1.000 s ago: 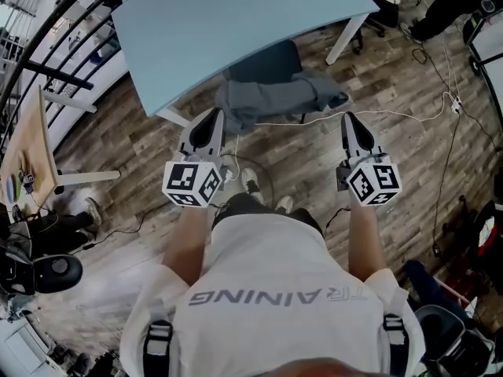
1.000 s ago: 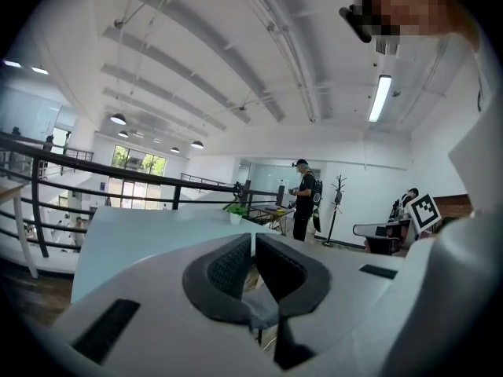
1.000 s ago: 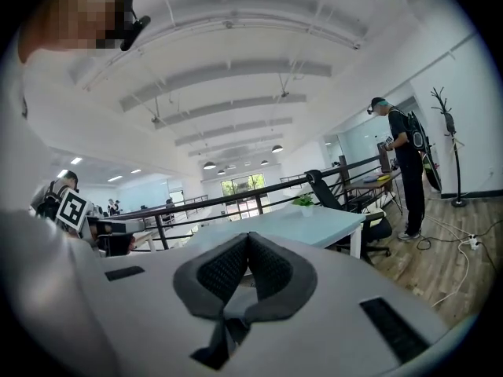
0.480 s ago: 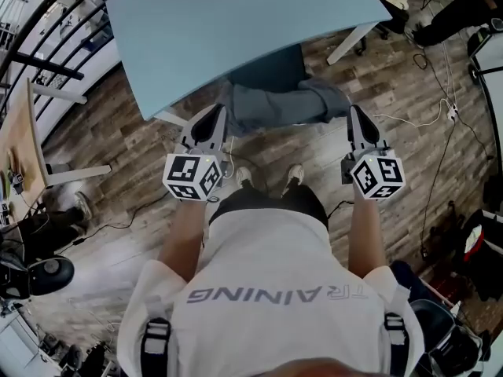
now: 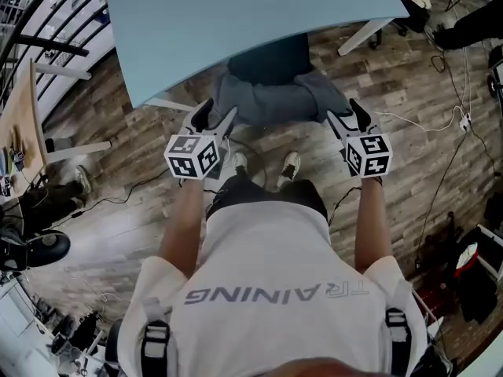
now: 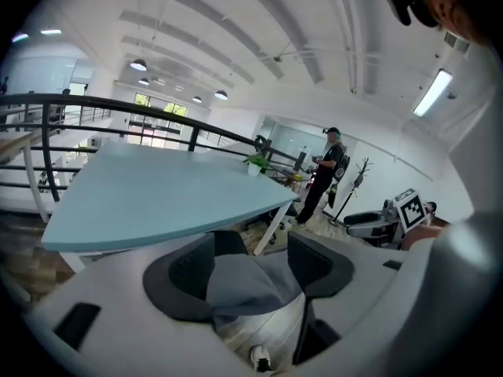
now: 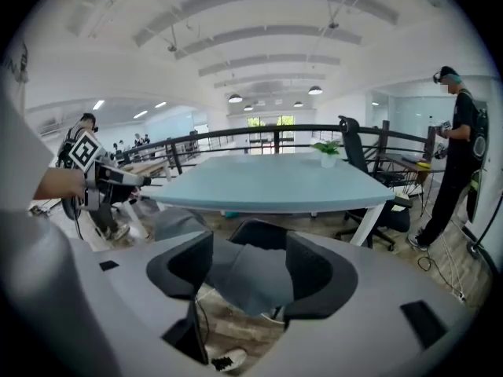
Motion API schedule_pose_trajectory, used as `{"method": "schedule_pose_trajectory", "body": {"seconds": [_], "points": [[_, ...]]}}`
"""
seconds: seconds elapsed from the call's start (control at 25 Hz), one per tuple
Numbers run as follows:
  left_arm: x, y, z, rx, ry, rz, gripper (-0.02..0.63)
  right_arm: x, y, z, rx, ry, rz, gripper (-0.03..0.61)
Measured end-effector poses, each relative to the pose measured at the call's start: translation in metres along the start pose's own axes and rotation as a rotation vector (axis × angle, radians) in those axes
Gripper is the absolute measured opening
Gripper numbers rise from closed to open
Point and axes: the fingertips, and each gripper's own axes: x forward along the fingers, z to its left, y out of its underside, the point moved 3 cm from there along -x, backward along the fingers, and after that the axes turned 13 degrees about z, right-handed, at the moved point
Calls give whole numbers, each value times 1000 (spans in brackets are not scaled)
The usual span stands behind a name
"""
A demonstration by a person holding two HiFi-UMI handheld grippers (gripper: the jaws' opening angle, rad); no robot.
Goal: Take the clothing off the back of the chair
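Just ahead of both tools, the grey clothing (image 5: pixel 275 100) drapes over the chair (image 5: pixel 271 60) back, lying crosswise from left gripper (image 5: pixel 214 115) to right gripper (image 5: pixel 344 114); each gripper's jaws are opening around one cloth end, equally near

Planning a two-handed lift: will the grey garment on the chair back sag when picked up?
Probably floppy: the grey garment drapes in folds over the chair, so it should sag. Its hanging ends might snag there.
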Motion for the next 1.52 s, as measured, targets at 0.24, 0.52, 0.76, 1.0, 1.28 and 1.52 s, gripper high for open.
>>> {"method": "schedule_pose_trajectory", "body": {"seconds": [0.24,0.52,0.76,1.0,1.28,1.52], "points": [[49,48,26,-108,-24,154,336,45,46,-21,-121,-49,183,353],[92,79,45,-239,5,240,356,93,67,-28,-158,-117,274,383],[119,87,50,-327,99,267,360,120,76,-24,-115,-184,327,387],[123,93,46,-326,61,282,319,123,72,-15,-64,-138,284,182],[103,94,35,-156,-61,277,89,111,75,7,71,-133,204,92],[67,59,14,-75,-41,111,80,80,48,15,271,-240,44,87]]}}
